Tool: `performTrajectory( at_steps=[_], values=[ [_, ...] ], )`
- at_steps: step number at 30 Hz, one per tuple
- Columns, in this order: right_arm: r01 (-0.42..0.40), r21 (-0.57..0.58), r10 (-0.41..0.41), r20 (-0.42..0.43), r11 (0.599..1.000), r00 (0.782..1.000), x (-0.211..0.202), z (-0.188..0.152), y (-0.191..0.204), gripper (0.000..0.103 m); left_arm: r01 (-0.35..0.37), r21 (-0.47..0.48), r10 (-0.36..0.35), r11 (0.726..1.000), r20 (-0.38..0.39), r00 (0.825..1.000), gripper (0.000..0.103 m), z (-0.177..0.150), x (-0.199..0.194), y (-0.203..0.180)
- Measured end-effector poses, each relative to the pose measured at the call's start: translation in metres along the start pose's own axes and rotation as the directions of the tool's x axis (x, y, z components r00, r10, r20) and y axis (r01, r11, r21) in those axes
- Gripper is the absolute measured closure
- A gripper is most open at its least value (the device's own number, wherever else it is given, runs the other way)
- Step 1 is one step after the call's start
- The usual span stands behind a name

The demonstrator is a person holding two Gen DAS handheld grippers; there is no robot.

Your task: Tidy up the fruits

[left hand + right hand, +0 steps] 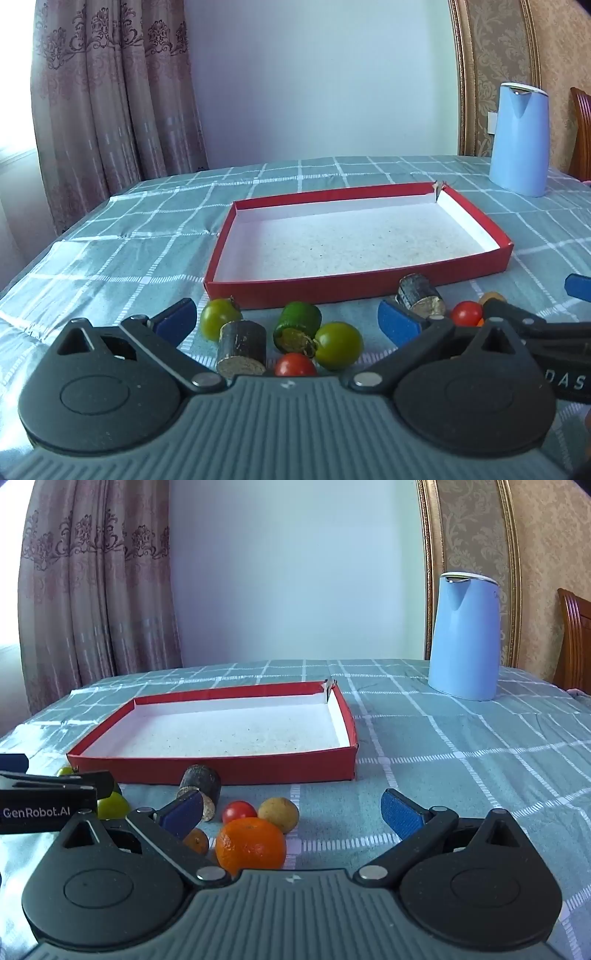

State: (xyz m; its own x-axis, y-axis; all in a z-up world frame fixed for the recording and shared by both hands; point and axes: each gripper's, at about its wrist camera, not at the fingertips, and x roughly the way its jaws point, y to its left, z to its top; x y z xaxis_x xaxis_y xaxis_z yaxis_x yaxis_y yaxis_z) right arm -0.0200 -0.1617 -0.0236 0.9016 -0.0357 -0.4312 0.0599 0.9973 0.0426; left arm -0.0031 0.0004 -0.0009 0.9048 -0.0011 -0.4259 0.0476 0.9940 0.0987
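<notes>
**Inspector A:** Left hand-held gripper (286, 321): jaws spread wide, nothing between the pads. It hangs low over the bench (110, 258), angled down at the near cluster of fruit.

**Inspector B:** What lies within its span?

**Inspector A:** A green tomato (218, 318) just beside the left blue pad; a dark sugarcane piece (242, 349) in front of it; a green cut piece (297, 326) at centre, touching a second green tomato (338, 345); a red cherry tomato (294, 364) nearest the gripper body. None touches a pad. A second sugarcane piece (419, 300) lies just behind the right pad, close to the red tray (354, 290).

**Inspector B:** And the right side?

**Inspector A:** Right hand-held gripper (291, 812): also fully spread, holding nothing. An orange (251, 845) sits between its fingers, nearer the left one, close against the body, clear of both pads. Behind it lie a red tomato (238, 811) and a tan round fruit (279, 814), side by side. A small orange fruit (197, 841) is partly hidden under the left pad; contact cannot be determined.

**Inspector B:** The tray?

**Inspector A:** Beyond all the fruit, white-lined, with no fruit inside. Every piece lies on the checked cloth along its near wall. A blue kettle (466, 635) stands well apart, at far right.
</notes>
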Motion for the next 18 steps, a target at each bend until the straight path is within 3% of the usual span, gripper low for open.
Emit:
performTrajectory(
  at_steps=[8, 14, 18],
  values=[
    [-0.015, -0.006, 0.014, -0.031, 1.000, 0.999, 0.006, -0.003, 0.002, 0.000, 0.020, -0.001, -0.020, 1.000, -0.059, 0.998, 0.000, -0.004, 0.013, 0.005],
    [-0.021, 0.007, 0.021, -0.043, 1.000, 0.999, 0.009, -0.007, 0.002, 0.000, 0.081, -0.102, -0.093, 0.992, -0.125, 0.988, 0.000, -0.009, 0.030, 0.022],
    [-0.016, 0.018, 0.017, -0.038, 1.000, 0.999, 0.007, -0.005, -0.001, 0.000, 0.116, -0.129, -0.128, 0.985, -0.086, 0.988, 0.000, -0.011, 0.026, 0.032]
  ],
)
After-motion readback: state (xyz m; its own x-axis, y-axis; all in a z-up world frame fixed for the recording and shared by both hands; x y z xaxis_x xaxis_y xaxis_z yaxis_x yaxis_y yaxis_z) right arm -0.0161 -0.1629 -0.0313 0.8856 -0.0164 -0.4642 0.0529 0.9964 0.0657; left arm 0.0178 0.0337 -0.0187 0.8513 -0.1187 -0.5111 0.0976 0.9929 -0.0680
